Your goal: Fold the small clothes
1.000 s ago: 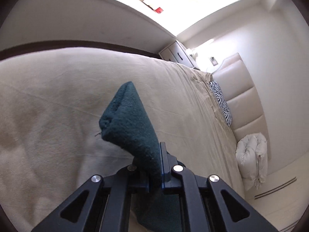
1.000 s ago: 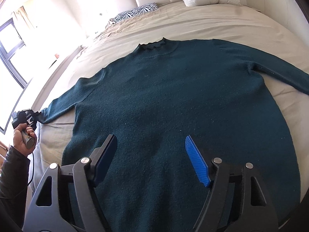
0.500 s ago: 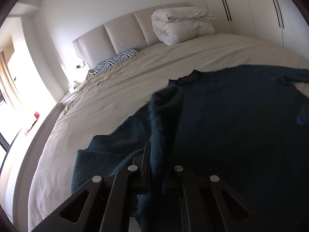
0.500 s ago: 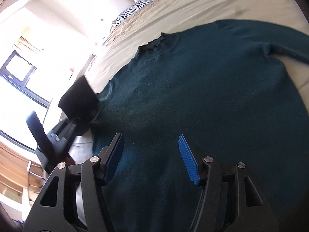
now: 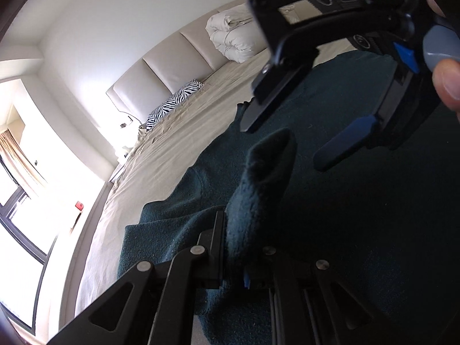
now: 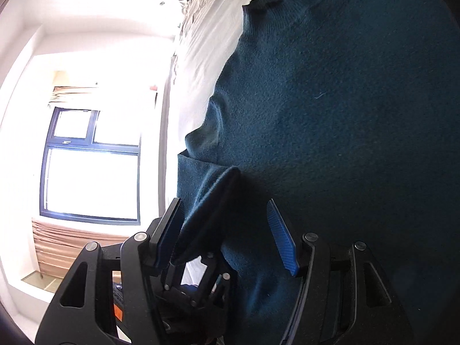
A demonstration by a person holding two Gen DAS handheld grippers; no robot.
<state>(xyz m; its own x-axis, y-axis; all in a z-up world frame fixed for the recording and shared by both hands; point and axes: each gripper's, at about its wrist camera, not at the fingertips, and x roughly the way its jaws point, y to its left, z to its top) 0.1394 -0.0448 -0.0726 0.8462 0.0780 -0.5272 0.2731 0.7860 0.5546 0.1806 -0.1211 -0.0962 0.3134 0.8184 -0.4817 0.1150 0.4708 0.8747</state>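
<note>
A dark teal sweater (image 5: 359,207) lies spread on the beige bed; it fills the right wrist view (image 6: 330,100) with its ribbed collar at the top. My left gripper (image 5: 234,247) is shut on the sleeve cuff (image 5: 267,169), which stands up between its fingers over the sweater's body. My right gripper (image 6: 227,235) is open, its blue pads to either side of that cuff (image 6: 207,201) and of the left gripper's tip below it. In the left wrist view the right gripper (image 5: 302,132) hangs open just above the cuff.
The beige bedsheet (image 5: 172,149) stretches to a padded headboard (image 5: 172,66). A zebra-print pillow (image 5: 172,103) and a rolled white duvet (image 5: 235,34) lie at the head. A bright window (image 6: 92,158) and curtains are to the left of the bed.
My left gripper has carried the sleeve cuff inward over the sweater's body. My right gripper has come down close over it, so the cuff now stands between its open pads.
</note>
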